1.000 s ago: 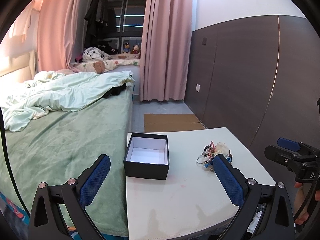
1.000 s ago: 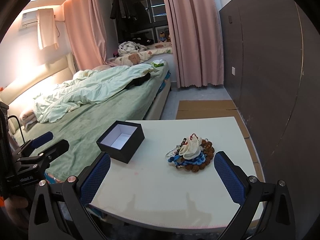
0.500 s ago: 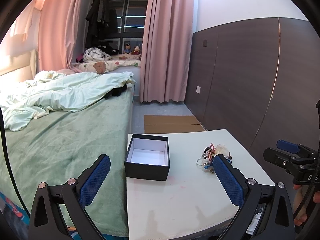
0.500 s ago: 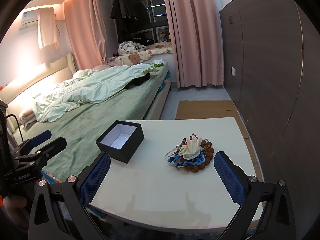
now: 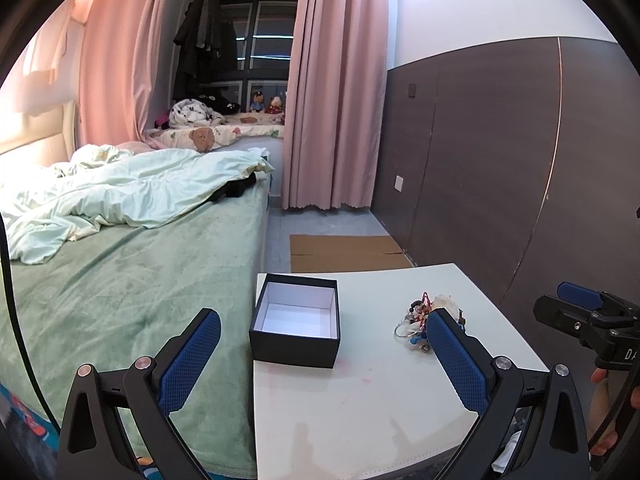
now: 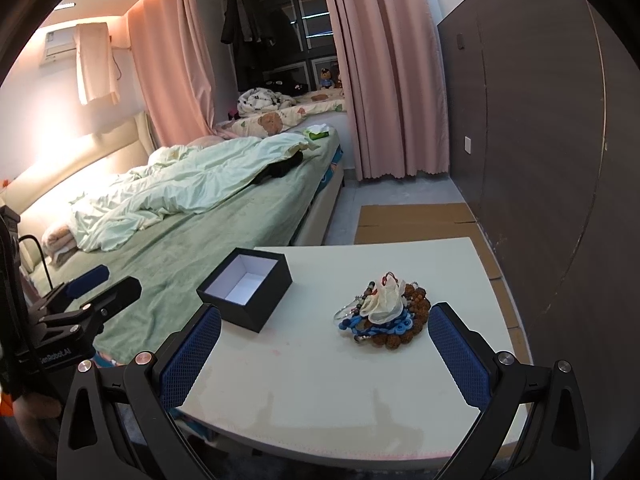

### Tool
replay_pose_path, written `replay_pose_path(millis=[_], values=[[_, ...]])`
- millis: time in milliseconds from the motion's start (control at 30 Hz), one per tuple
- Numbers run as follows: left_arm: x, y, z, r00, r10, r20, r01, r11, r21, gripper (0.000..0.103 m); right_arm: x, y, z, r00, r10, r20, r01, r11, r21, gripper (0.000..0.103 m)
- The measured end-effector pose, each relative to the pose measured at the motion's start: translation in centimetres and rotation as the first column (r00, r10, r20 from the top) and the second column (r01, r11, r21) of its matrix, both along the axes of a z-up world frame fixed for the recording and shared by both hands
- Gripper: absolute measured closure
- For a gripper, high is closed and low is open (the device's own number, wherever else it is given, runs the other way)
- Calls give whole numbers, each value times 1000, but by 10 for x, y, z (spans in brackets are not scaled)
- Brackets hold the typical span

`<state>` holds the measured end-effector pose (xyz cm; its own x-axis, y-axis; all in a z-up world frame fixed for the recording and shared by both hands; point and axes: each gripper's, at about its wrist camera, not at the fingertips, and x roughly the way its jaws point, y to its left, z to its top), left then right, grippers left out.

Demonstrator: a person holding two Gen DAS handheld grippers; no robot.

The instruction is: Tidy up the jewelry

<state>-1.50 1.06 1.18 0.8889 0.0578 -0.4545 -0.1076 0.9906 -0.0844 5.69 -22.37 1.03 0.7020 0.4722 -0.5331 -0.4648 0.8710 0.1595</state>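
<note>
From the left gripper point(image 5: 320, 350) the open jaws frame the empty black box point(image 5: 295, 326), while the right gripper point(image 6: 324, 346), jaws spread too, has the tangled jewelry pile point(image 6: 384, 312) between them on the counter point(image 6: 320, 392), so one grab might drag everything.

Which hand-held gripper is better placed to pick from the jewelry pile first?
Right. The right hand-held gripper is open and faces the jewelry pile nearly head on; the left hand-held gripper, also open, is lined up with the black box.
</note>
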Motion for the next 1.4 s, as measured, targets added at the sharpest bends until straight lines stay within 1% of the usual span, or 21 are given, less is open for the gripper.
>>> replay_pose_path(millis=[167, 333, 567, 733, 900, 933, 1000, 1067, 1100, 1167, 1233, 1300, 1367, 1400], values=[[1, 2, 1, 1000, 7, -2, -7, 1000, -3, 0, 1, 3, 0, 1000, -2, 10, 2, 1000, -10, 0], [11, 4, 2, 999, 37, -2, -37, 999, -21, 0, 5, 7, -2, 1000, -16, -6, 16, 1000, -21, 0], [30, 4, 3, 1000, 28, 2, -28, 999, -47, 0, 18, -7, -3, 997, -73, -34, 74, 997, 21, 0], [54, -4, -7, 998, -43, -38, 39, 993, -111, 0, 37, -34, -8, 987, -114, -114, 129, 983, 134, 0], [77, -17, -20, 990, -123, -75, 112, 983, -143, 1, 54, -53, -17, 970, -172, -171, 203, 963, 180, 0], [79, -18, -23, 987, -139, -82, 125, 980, -156, 2, 57, -57, -20, 966, -180, -185, 215, 959, 187, 0], [89, -21, -31, 979, -175, -106, 153, 971, -185, 6, 66, -64, -27, 956, -187, -227, 236, 948, 212, 5], [98, -25, -37, 970, -209, -123, 181, 962, -205, 11, 75, -67, -35, 946, -180, -269, 245, 942, 230, 21], [103, -27, -40, 967, -219, -132, 188, 960, -209, 13, 80, -67, -39, 941, -176, -289, 248, 940, 236, 24], [110, -31, -46, 962, -230, -145, 198, 958, -209, 19, 89, -66, -48, 928, -164, -334, 256, 933, 253, 26], [120, -33, -52, 956, -248, -156, 211, 952, -220, 20, 98, -64, -57, 915, -149, -374, 264, 923, 278, 26], [127, -34, -57, 953, -255, -161, 215, 949, -231, 21, 108, -59, -66, 904, -123, -410, 261, 917, 301, 29], [136, -35, -62, 948, -263, -177, 216, 944, -249, 30, 119, -54, -74, 893, -111, -435, 262, 916, 305, 30], [142, -34, -66, 943, -272, -190, 217, 939, -267, 32, 123, -51, -78, 888, -112, -445, 266, 916, 300, 30]])
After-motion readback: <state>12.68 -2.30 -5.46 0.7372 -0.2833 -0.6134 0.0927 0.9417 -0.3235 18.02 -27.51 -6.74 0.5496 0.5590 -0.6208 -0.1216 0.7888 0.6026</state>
